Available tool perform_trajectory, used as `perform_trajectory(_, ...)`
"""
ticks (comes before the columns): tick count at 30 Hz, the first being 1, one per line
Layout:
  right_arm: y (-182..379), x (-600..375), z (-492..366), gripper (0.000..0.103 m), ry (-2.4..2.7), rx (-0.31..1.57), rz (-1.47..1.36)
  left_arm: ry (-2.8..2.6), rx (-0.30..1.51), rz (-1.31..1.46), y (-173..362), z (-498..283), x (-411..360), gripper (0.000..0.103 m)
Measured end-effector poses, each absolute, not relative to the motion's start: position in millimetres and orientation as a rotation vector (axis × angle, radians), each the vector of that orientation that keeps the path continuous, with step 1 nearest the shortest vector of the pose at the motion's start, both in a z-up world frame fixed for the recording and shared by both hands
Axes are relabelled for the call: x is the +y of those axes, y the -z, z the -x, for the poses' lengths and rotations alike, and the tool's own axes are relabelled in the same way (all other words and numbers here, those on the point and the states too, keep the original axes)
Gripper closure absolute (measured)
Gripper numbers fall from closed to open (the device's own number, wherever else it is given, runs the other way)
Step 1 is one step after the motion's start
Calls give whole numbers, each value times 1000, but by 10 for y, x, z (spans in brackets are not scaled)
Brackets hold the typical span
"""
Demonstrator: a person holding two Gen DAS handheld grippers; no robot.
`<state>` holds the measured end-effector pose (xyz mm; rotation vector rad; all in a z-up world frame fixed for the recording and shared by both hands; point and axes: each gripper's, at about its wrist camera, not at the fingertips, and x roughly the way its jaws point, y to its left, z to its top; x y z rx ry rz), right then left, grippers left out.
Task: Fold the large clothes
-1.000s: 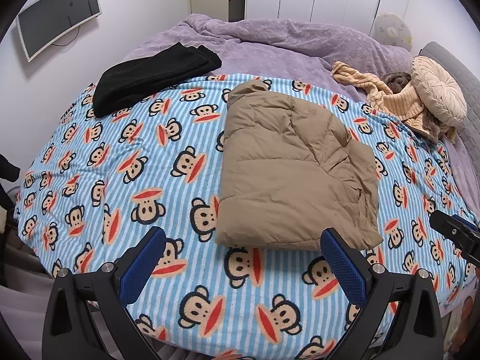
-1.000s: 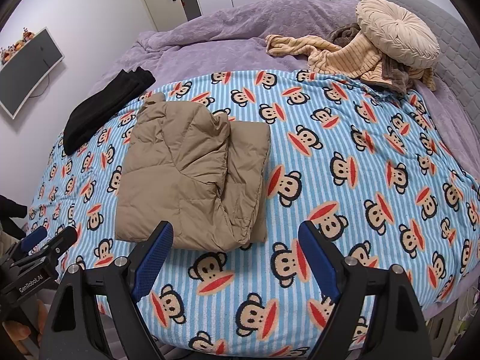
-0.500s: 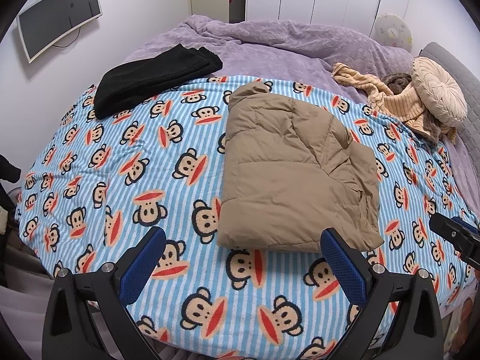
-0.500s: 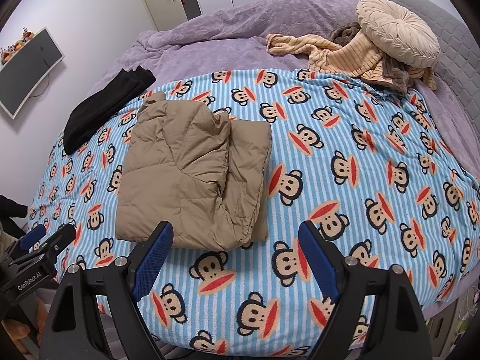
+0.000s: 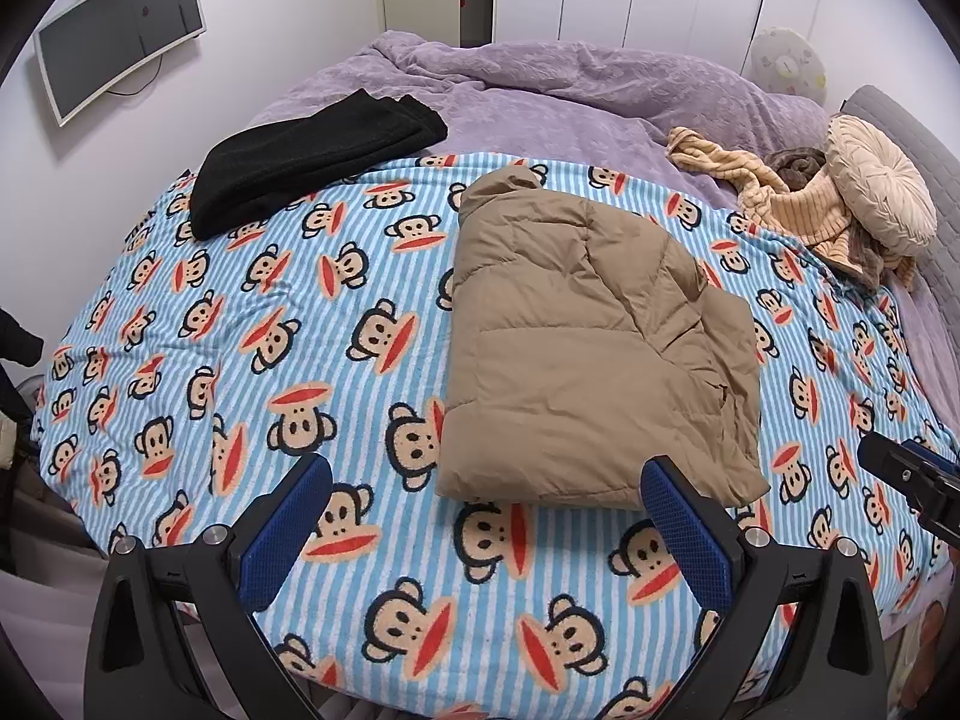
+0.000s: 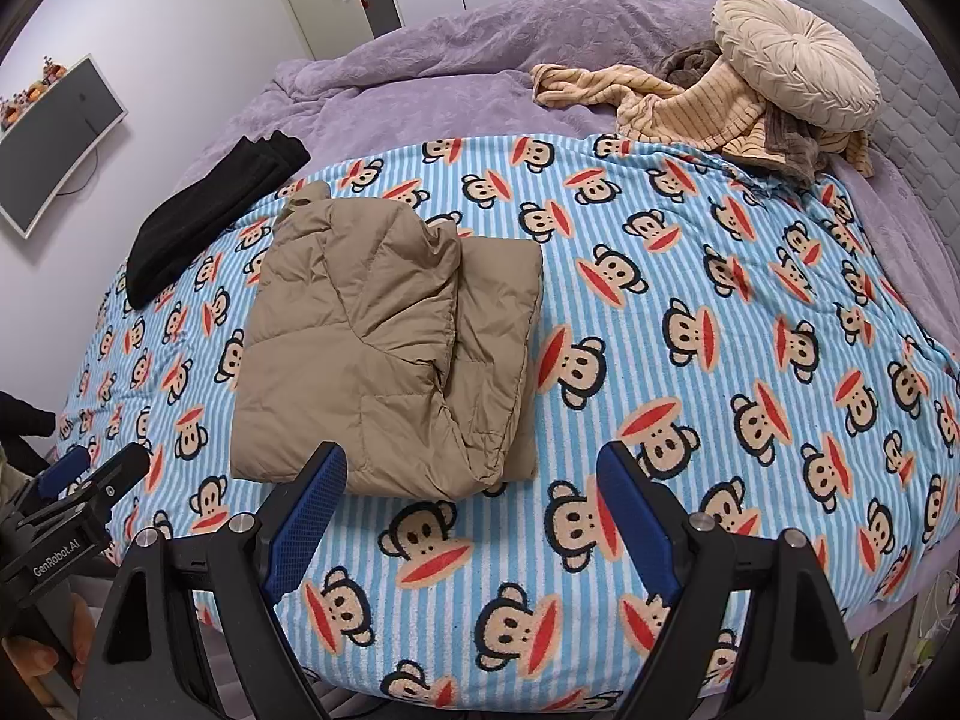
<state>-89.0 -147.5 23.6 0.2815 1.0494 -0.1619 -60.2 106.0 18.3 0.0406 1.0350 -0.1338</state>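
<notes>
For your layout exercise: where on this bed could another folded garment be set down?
Free: monkey blanket right of the tan jacket, and the patch between jacket and black garment. Crowded: the headboard corner, with striped clothes and round cushion.

Folded jacket on blanket, trousers behind-left, pillow behind-right.

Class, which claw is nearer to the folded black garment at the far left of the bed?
Left. The left claw hovers open nearer the folded black garment; the right claw is farther right.
</notes>
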Motion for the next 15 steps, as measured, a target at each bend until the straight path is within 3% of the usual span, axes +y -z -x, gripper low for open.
perform_trajectory(15,-239,-1503,874,16,160,1050,-281,131,1032,-42,-189,599,1035,0)
